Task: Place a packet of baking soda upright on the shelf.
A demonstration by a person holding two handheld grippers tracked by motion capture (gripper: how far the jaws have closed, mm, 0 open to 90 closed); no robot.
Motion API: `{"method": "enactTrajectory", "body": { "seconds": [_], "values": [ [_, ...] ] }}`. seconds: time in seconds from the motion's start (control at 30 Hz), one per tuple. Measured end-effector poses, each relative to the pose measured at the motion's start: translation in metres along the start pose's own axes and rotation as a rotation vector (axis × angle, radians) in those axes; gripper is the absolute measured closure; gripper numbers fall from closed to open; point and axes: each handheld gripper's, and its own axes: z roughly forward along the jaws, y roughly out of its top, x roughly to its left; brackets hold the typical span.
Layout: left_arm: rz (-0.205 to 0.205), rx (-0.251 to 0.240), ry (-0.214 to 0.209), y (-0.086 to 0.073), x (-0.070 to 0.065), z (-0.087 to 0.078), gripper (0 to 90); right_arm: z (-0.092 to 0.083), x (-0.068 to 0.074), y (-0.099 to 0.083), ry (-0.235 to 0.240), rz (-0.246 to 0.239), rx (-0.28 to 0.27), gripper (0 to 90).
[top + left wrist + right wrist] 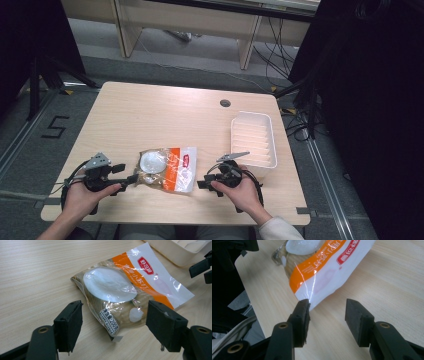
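Orange-and-white snack bag, red logo, label reading "200".

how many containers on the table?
1: a white tray near the table's right edge, just beyond the right gripper. The snack bag lies to its left, between both grippers; left gripper.

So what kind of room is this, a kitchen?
Probably not a kitchen; more likely a lab or workshop. A small wooden table stands on grey floor with a taped number 5, loose cables trail behind, and black curtains hang alongside.
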Motion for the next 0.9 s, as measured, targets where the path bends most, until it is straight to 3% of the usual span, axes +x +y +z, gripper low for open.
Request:
{"method": "enactTrajectory", "body": {
  "seconds": [0.07,0.23,0.27,0.3,0.53,0.83,0.9],
  "values": [
    [0.012,0.001,0.0,0.0,0.001,-0.001,28.6,0.001,-0.001,0.001,-0.002,-0.011,-0.003,55.0],
    [0.01,-0.003,-0.002,0.0,0.001,-0.001,28.6,0.009,0.0,0.007,-0.004,0.003,0.008,54.7],
    [0.009,-0.004,-0.002,0.0,0.0,-0.001,28.5,0.011,0.002,0.008,-0.003,0.031,0.019,54.7],
    [0.015,-0.003,-0.003,0.0,0.001,-0.001,28.6,0.013,0.0,0.009,-0.003,0.013,0.017,54.6],
    [0.009,-0.009,-0.006,0.0,0.001,-0.001,28.6,0.027,0.001,0.018,-0.002,0.036,0.045,54.1],
    [0.01,-0.008,-0.01,0.0,0.001,-0.001,28.6,0.036,0.0,0.019,0.019,0.047,0.066,53.8],
    [0.006,-0.002,-0.01,0.0,0.001,-0.001,28.6,0.035,0.0,0.019,0.002,0.052,0.07,53.9]
  ]
}}
